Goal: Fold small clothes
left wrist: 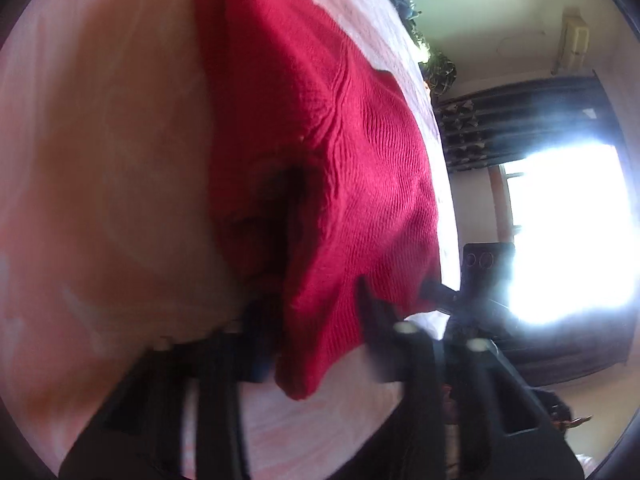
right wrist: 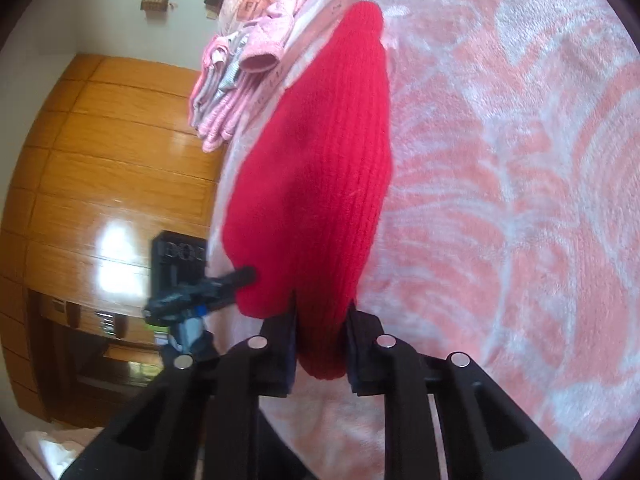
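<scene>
On the pink-and-white patterned blanket lies the red knit garment, the landmark for all else. Writing: a woven strip along the blanket edge just past the garment's far tip carries letters, too small to read; the black block of the other gripper shows "DO", maybe "DOE", but blur makes that uncertain.

Right gripper: its 2 fingers reach in from the garment's near end and pinch a fold of the red knit, cloth bulging between the pads. Camera is rolled sideways, so wood-panel wall w/ a glare spot sits on the side away from the blanket.

Left gripper: blurred view, also rolled sideways; the fingers straddle the garment's near corner w/ red fabric draped between them, apparently clamped. Right gripper's tip touches the same edge just beside it.

Pile of pink clothes rests near the garment's far end, apart from it. Bright window and dark curtain lie beyond the blanket edge.
</scene>
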Motion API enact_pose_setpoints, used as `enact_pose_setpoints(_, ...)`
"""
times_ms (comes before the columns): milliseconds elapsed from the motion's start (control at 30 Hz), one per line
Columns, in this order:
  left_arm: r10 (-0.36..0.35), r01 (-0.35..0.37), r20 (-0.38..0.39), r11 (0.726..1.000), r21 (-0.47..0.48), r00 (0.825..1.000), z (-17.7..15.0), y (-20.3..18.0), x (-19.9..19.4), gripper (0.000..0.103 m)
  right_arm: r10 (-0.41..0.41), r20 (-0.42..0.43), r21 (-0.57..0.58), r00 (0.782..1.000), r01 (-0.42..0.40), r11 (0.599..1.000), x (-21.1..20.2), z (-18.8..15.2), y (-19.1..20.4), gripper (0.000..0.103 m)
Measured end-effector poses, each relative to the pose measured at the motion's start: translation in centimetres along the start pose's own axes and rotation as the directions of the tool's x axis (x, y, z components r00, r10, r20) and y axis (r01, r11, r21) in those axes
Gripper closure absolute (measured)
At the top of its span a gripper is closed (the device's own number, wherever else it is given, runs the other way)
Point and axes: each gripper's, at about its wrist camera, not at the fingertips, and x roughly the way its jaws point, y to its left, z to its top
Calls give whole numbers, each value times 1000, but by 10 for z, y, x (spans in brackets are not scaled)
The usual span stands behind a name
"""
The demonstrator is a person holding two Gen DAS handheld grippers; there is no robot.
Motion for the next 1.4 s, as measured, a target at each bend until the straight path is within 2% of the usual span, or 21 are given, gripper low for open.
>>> enact_pose_setpoints(133,-60,61,15,998,-17,998,-11,-1,-14,86,16,5,15,1000,-16,1000,-10,2,13,85)
enact_pose_setpoints(233,36,-36,9,999,40,999,-17,-4,-19,85,-37,-13,11,999,37,999,-10,3,6,86)
enact_pose_setpoints(333,139,-138,-4,988,72,990,-20,4,-8,84,-188,-35,-16,982,187,982,3,-1,-3,85)
enact_pose_setpoints(367,147,-147,0,986,77,989,-18,11,-9,82,-238,-34,-31,971,237,971,7,-4,-5,85)
enact_pose_setpoints(567,157,-162,57,981,107,986,-25,4,-10,78,-250,5,0,968,250,968,9,-10,-10,85)
enact_pose_setpoints(633,171,-179,72,978,109,983,-31,-1,-16,71,-266,21,-3,964,266,964,15,-6,-2,80)
enact_pose_setpoints(667,181,-190,84,976,107,980,-39,-7,-21,63,-288,36,-13,957,289,957,13,-7,4,77)
enact_pose_setpoints(700,193,-203,98,973,109,976,-40,-12,-21,52,-308,48,-22,950,309,951,12,-10,8,69)
enact_pose_setpoints(733,213,-228,127,967,114,969,-45,-18,-27,46,-334,66,-32,940,337,941,10,-12,14,58)
enact_pose_setpoints(800,249,-273,180,954,122,951,-55,-26,-40,23,-372,103,-45,922,378,925,4,-17,27,48)
enact_pose_setpoints(867,277,-309,220,943,124,935,-63,-35,-51,21,-422,132,-58,897,432,900,-2,-24,38,43)
enact_pose_setpoints(900,285,-318,227,940,123,931,-67,-37,-56,18,-449,142,-66,882,461,885,-3,-26,43,38)
enact_pose_setpoints(967,323,-358,240,926,118,915,-75,-45,-63,16,-493,166,-87,854,511,855,-4,-33,54,35)
enact_pose_setpoints(1000,342,-378,249,919,113,906,-78,-47,-67,15,-510,174,-93,843,529,843,-4,-35,59,29)
enact_pose_setpoints(1100,398,-435,270,896,93,877,-87,-55,-75,14,-544,200,-100,815,569,816,-6,-44,70,23)
enact_pose_setpoints(1133,432,-467,275,881,77,859,-91,-58,-78,14,-558,209,-104,803,586,804,-7,-46,74,20)
enact_pose_setpoints(1267,493,-527,279,848,58,824,-101,-66,-86,14,-605,250,-110,756,643,758,-15,-60,86,12)
enact_pose_setpoints(1333,513,-548,287,835,54,809,-107,-71,-88,14,-625,257,-100,737,664,741,-21,-66,89,3)
enact_pose_setpoints(1400,532,-570,296,820,52,793,-113,-75,-88,14,-651,265,-88,711,690,718,-23,-71,93,4)
